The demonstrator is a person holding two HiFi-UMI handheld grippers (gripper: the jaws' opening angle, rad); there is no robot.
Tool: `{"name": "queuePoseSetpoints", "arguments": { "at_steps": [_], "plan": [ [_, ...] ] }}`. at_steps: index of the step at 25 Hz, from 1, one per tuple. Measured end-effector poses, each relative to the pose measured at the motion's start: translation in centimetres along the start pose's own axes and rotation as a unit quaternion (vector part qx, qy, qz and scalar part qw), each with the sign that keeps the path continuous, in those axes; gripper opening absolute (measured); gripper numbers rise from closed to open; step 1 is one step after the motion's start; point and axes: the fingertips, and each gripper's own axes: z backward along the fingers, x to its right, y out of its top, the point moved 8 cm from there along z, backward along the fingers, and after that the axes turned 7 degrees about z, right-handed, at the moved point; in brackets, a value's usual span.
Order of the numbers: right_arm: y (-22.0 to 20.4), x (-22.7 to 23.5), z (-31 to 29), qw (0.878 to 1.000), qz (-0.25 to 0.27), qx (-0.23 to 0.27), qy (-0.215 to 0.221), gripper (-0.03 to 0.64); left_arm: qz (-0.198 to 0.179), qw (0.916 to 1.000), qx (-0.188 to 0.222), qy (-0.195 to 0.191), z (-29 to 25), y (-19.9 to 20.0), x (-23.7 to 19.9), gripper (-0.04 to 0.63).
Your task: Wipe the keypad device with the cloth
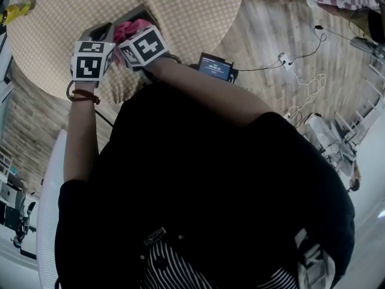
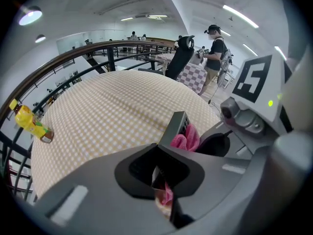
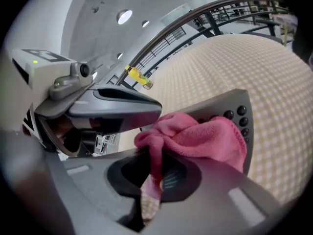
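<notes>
Over the worktop (image 2: 107, 106), left hand-held gripper (image 2: 159, 179) clamps the seemingly rigid keypad device (image 2: 177, 125) by its edge; right hand-held gripper (image 3: 149, 176) pinches the soft, limp cloth (image 3: 200, 137) by a fold.

**Crowded at the near edge, open beyond**

We find both grippers packed close together at the near edge of the table (image 2: 98, 116). The left gripper (image 2: 164, 177) has its jaws closed on the keypad device (image 2: 177, 126). The right gripper (image 3: 151, 175) has its jaws closed on the pink cloth (image 3: 195, 136), which is draped over the device's face, so we see little gap between the two. Beyond them the checkered tabletop lies bare and wide. A yellow bottle (image 2: 30, 121) sits at its far left rim, well apart, with a dark railing (image 2: 58, 65) behind it. A small screen unit (image 1: 215, 67) shows just beside the right forearm, and cables (image 1: 307, 83) trail across the floor.
</notes>
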Motion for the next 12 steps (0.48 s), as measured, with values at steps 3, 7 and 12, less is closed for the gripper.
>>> {"name": "queuePoseSetpoints", "arguments": {
  "at_steps": [3, 7, 12],
  "plan": [
    [-0.5, 0.5, -0.2, 0.999, -0.031, -0.004, 0.009, 0.034, -0.006, 1.0, -0.001, 0.005, -0.1, 0.4, 0.1, -0.003],
    [-1.6, 1.0, -0.7, 0.999, -0.041, -0.014, -0.003, 0.034, -0.009, 0.9999, -0.002, 0.005, -0.2, 0.3, 0.0, -0.003],
    [-3.2, 1.9, -1.4, 0.998, -0.037, -0.041, -0.015, 0.034, -0.009, 0.9999, 0.007, 0.012, -0.4, 0.5, -0.4, -0.004]
  ]
}}
